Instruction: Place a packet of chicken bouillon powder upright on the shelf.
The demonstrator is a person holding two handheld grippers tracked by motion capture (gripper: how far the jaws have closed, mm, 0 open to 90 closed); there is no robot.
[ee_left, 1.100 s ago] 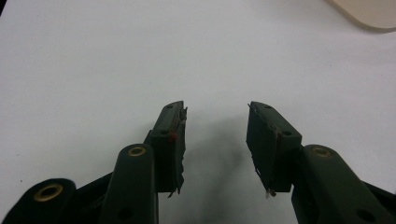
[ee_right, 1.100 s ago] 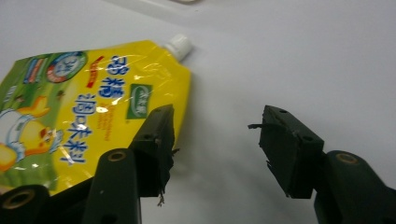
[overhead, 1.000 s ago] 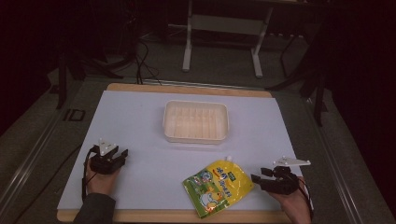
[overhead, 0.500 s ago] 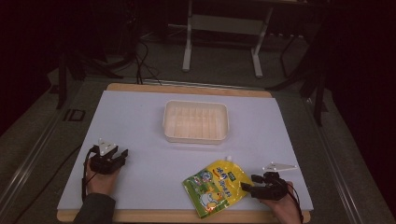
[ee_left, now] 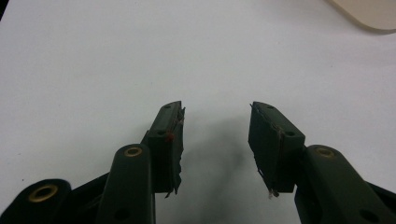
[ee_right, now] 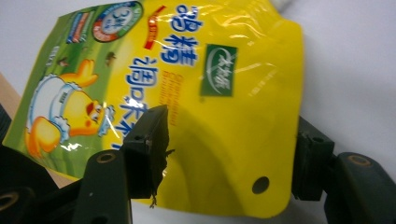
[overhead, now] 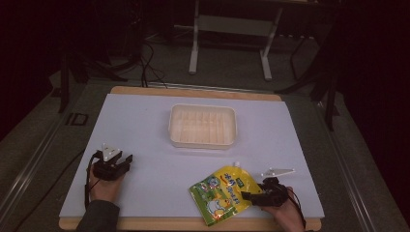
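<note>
Right tongs (overhead: 247, 195) moved in from the right since earlier, jaws just closing yet apart, straddling the edge of the pouch (overhead: 220, 193) lying flat on the surface (overhead: 145, 121); left tongs (overhead: 126, 161) apart, well away.

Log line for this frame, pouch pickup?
right hand-held gripper: jaws just closing, astride yellow pouch edge, not clamped | left hand-held gripper: open, empty | tray: empty
</note>
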